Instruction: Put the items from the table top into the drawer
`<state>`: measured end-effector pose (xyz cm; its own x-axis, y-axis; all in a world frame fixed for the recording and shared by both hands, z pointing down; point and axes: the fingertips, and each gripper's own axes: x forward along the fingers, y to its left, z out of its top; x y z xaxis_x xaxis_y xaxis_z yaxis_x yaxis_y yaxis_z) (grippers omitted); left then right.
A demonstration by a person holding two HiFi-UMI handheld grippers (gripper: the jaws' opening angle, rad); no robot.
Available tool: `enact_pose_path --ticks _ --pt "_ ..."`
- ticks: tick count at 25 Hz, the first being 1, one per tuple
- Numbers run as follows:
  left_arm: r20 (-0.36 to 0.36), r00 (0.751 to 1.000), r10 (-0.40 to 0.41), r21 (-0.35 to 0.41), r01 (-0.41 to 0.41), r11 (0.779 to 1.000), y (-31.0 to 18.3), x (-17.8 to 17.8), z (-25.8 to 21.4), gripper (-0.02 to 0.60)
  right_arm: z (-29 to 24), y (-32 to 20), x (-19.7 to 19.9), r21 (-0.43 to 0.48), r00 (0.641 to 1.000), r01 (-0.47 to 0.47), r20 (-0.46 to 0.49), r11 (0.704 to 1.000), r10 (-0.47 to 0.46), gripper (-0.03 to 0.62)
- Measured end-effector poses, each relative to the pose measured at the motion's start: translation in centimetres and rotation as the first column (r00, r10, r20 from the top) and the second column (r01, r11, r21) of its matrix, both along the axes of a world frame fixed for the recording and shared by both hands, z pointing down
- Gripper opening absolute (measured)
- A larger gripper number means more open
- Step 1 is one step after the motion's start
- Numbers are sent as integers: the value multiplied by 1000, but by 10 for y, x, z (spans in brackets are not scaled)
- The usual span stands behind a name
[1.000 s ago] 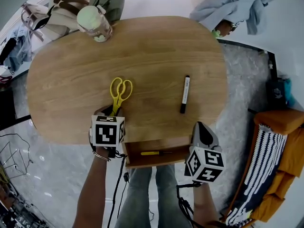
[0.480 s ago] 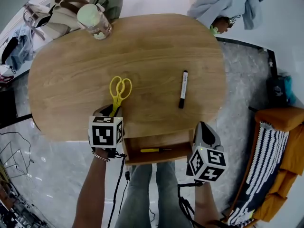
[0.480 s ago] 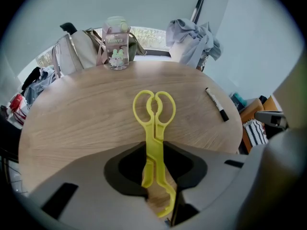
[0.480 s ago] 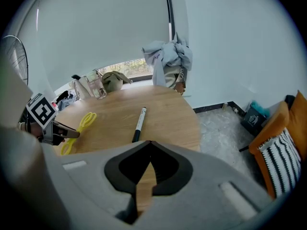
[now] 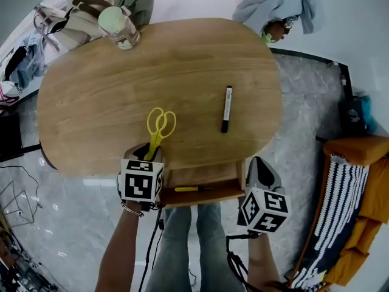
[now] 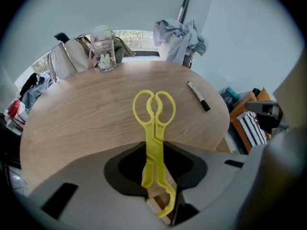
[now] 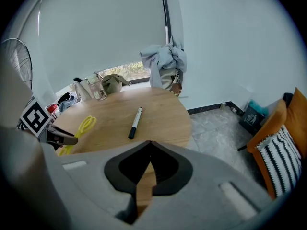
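Note:
My left gripper (image 5: pixel 149 154) is shut on the blade end of yellow scissors (image 5: pixel 159 129), at the wooden table's (image 5: pixel 103 96) near edge. In the left gripper view the scissors (image 6: pixel 153 128) run up from the jaws (image 6: pixel 156 176), with the handle loops over the tabletop. A black marker (image 5: pixel 226 108) lies to the right on the table. Below the edge the drawer (image 5: pixel 203 201) stands pulled out, with a yellow pen (image 5: pixel 191 188) inside. My right gripper (image 5: pixel 258 166) is beside the drawer's right front corner. Its jaws (image 7: pixel 149 150) meet at the tips, and nothing shows held in them.
A clear bottle with a pale green lid (image 5: pixel 118 26) stands at the table's far left. Bags (image 5: pixel 73 17) and a heap of grey clothes (image 5: pixel 285 2) lie beyond the far edge. An orange sofa with a striped cushion (image 5: pixel 358 199) is at the right. The person's legs are under the drawer.
My left gripper has drawn the scissors nearer the table's front edge and a little to the right, lifting slightly. The right gripper has shifted slightly beside the drawer.

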<state>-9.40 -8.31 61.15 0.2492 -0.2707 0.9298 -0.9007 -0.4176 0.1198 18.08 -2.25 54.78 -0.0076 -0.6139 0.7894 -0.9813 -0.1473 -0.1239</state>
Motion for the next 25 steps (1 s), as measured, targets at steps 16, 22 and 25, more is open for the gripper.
enact_pose_path --ticks 16,22,25 --pt "5 996 91 7 -91 996 74 55 -31 107 -20 47 47 28 1000 9 1 1000 -9 5" --pt "-20 978 209 21 -209 978 95 80 -33 107 -31 69 52 56 999 -41 -8 998 42 5" --pt "-17 954 298 17 -298 954 109 90 -29 107 -30 87 47 54 998 -70 0 996 70 5"
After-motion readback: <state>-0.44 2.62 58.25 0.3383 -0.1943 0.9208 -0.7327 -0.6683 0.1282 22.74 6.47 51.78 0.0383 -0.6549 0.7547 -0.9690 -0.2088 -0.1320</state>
